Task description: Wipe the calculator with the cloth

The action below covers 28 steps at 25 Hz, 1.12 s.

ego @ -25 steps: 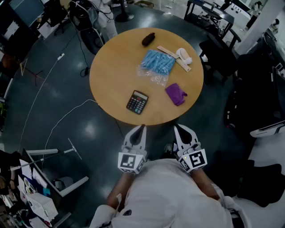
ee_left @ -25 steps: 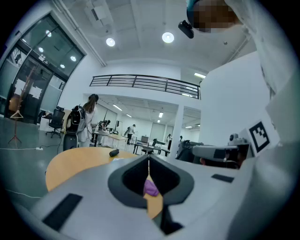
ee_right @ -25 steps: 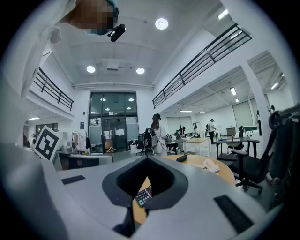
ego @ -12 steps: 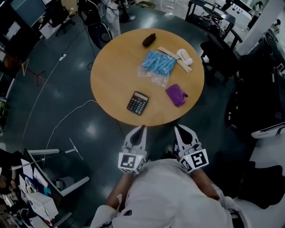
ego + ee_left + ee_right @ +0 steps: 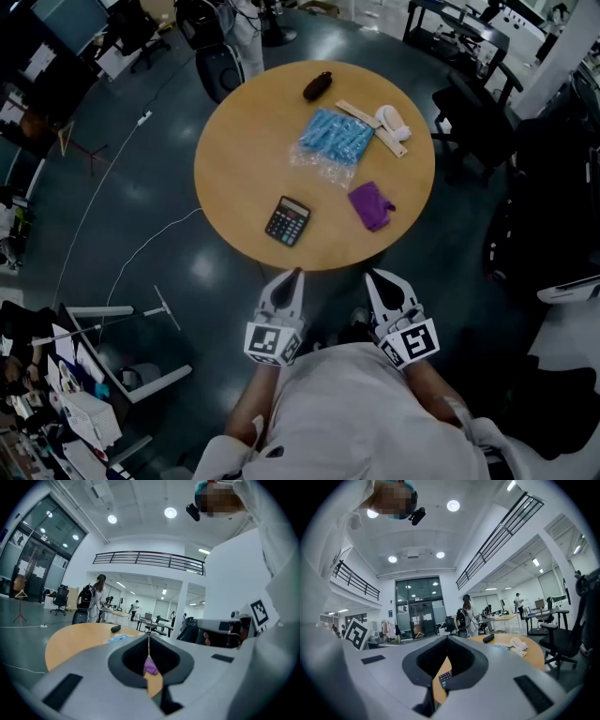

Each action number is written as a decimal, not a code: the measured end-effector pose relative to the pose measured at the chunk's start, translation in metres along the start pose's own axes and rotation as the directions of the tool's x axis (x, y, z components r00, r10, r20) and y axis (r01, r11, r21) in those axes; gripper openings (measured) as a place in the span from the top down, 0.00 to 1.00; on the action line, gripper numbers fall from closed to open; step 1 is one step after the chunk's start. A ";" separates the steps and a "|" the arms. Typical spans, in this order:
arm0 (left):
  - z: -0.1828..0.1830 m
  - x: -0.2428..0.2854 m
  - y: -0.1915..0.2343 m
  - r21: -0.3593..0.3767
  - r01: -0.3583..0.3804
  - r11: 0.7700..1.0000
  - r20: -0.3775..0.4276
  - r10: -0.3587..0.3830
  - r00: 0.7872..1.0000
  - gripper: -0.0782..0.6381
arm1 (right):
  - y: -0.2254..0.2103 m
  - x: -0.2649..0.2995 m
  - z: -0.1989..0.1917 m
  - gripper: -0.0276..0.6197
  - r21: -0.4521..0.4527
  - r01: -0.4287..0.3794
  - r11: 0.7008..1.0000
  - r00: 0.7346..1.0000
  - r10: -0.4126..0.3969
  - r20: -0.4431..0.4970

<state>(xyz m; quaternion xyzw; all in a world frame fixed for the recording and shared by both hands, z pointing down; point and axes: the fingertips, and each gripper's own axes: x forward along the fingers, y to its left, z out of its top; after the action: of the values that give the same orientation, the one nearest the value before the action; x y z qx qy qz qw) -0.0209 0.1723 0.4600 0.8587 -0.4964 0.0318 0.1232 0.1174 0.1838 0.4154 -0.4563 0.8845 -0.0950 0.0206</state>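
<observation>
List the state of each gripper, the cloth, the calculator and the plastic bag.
Left gripper: shut, empty, short of the round wooden table.
Right gripper: shut, empty, short of the table.
Crumpled purple cloth: lying on the table, untouched.
Black calculator: flat, keys up, untouched.
Clear plastic bag of blue items: lying flat.
</observation>
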 end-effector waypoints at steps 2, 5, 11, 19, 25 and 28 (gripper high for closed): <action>0.001 0.003 0.000 0.004 -0.015 1.000 0.001 0.015 1.000 0.87 | -0.005 0.001 -0.001 0.93 0.002 -0.030 1.000 1.000 0.030 -0.010; 0.003 0.011 0.007 0.007 -0.040 0.999 0.002 0.040 0.999 0.87 | -0.018 0.010 -0.001 0.93 0.001 -0.054 0.999 0.998 0.054 -0.014; 0.002 0.034 0.038 -0.029 -0.038 0.999 -0.010 0.038 0.999 0.87 | -0.042 0.034 0.001 0.93 0.008 -0.029 1.000 1.000 0.029 -0.007; 0.006 0.078 0.103 -0.078 0.056 0.995 -0.014 -0.057 0.998 0.87 | -0.056 0.100 0.000 0.93 0.035 0.058 0.998 0.998 -0.058 0.011; 0.013 0.100 0.139 -0.078 0.140 0.987 -0.049 -0.144 0.988 0.87 | -0.043 0.144 0.006 0.93 0.046 0.094 0.995 0.996 -0.095 0.007; 0.009 0.109 0.154 -0.076 0.162 0.984 -0.076 -0.168 0.983 0.87 | -0.041 0.158 0.006 0.93 0.040 0.088 0.995 0.996 -0.088 -0.006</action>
<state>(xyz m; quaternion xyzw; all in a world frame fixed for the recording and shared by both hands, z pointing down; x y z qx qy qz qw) -0.0988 0.0049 0.4981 0.8901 -0.4189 0.0395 0.1752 0.0592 0.0320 0.4246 -0.4941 0.8615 -0.1147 0.0238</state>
